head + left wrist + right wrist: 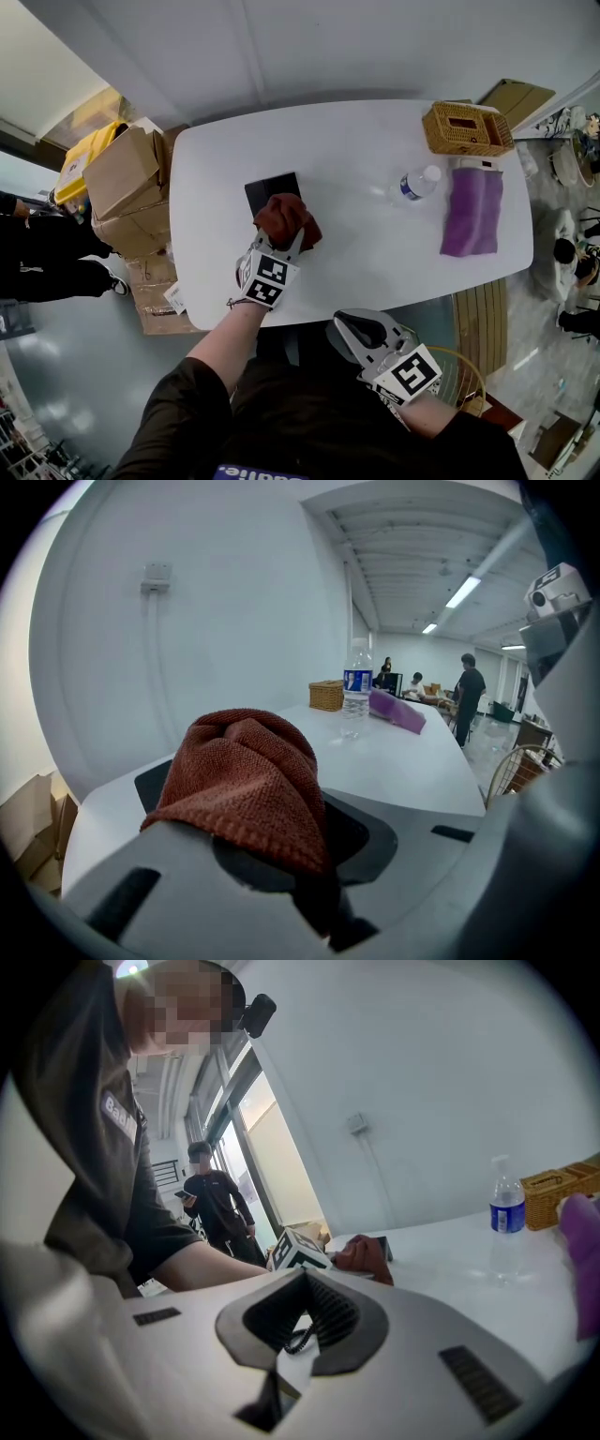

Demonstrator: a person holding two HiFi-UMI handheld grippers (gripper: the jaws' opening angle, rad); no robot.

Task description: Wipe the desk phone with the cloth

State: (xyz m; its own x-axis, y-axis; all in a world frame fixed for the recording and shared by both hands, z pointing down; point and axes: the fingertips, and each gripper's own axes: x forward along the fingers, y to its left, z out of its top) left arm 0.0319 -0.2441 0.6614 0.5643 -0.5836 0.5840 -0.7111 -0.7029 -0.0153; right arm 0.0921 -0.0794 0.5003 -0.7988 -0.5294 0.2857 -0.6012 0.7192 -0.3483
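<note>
A flat black desk phone (270,190) lies on the white table (366,253), left of centre. A bunched red-brown cloth (287,220) rests at the phone's near right corner, and my left gripper (281,240) is shut on it. The left gripper view shows the cloth (246,780) clamped between the jaws, with the phone's black edge (155,778) behind it. My right gripper (367,334) hangs off the table's near edge, close to the person's body. Its jaws meet at the tips; a black coiled cord (298,1335) shows in the gap behind them.
A wicker basket (466,128) stands at the far right corner, with a water bottle (415,184) and a folded purple cloth (472,211) beside it. Cardboard boxes (127,187) are stacked off the table's left end. People stand in the background.
</note>
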